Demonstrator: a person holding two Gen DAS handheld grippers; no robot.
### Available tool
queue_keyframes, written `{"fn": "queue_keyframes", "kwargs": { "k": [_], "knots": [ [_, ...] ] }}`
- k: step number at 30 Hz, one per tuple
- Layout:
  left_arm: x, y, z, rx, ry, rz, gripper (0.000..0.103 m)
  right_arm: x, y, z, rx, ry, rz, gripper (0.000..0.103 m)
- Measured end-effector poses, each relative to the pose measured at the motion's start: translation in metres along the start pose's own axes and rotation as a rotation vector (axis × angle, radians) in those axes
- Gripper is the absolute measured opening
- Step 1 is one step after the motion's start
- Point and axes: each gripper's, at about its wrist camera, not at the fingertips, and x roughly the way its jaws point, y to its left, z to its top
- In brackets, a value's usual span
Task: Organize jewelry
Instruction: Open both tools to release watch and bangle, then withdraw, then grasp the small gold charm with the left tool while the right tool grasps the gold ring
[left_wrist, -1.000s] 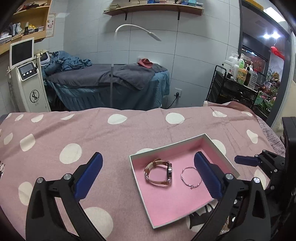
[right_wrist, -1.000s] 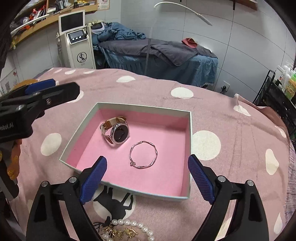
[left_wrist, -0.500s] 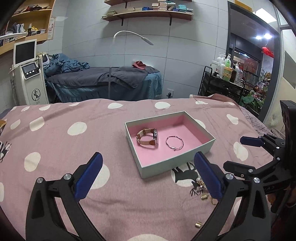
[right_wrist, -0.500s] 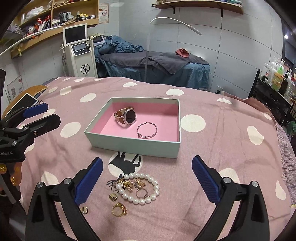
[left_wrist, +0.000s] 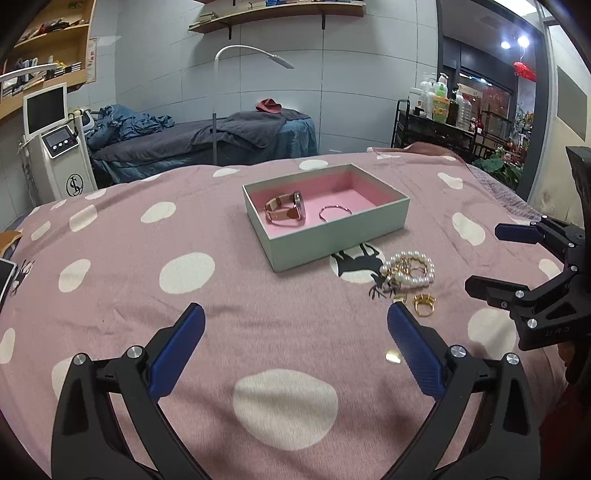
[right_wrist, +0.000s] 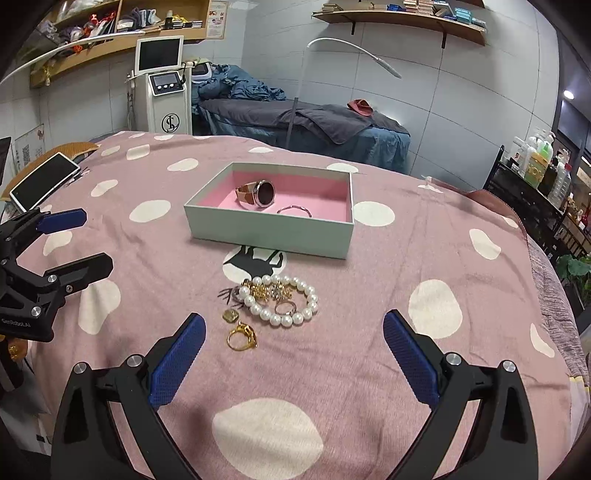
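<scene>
Left wrist: left gripper jaws wide, empty, above polka-dot blanket. Box holds watch and bangle. Loose pile beside box front.

Right wrist: right gripper jaws wide, nothing between. Pearl bracelet, gold ring, small pendant just ahead. Pearls likely light, floppy, slippery: pinch across strand. Ring stiff: grip band edgewise.
</scene>
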Motion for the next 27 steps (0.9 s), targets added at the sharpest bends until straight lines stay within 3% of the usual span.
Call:
{"fn": "queue_keyframes", "kwargs": {
  "k": [5, 7, 14, 19, 27],
  "knots": [
    [0.004, -0.006, -0.020, -0.010, 0.048, -0.040, 0.097, 0.003, 0.002, -0.015, -0.012, 0.039, 0.018, 0.093],
    [0.004, -0.008, -0.025, -0.014, 0.054, -0.060, 0.096, 0.007, 0.003, -0.018, -0.013, 0.060, 0.031, 0.087],
    [0.012, -0.030, -0.031, 0.053, 0.109, -0.148, 0.066, 0.021, 0.006, -0.027, -0.002, 0.128, 0.109, 0.066],
    [0.023, -0.047, -0.032, 0.112, 0.146, -0.200, 0.045, 0.031, 0.013, -0.026, -0.045, 0.164, 0.128, 0.060],
    [0.048, -0.058, -0.032, 0.159, 0.196, -0.227, 0.035, 0.040, 0.015, -0.023, -0.065, 0.182, 0.140, 0.057]
  ]
}}
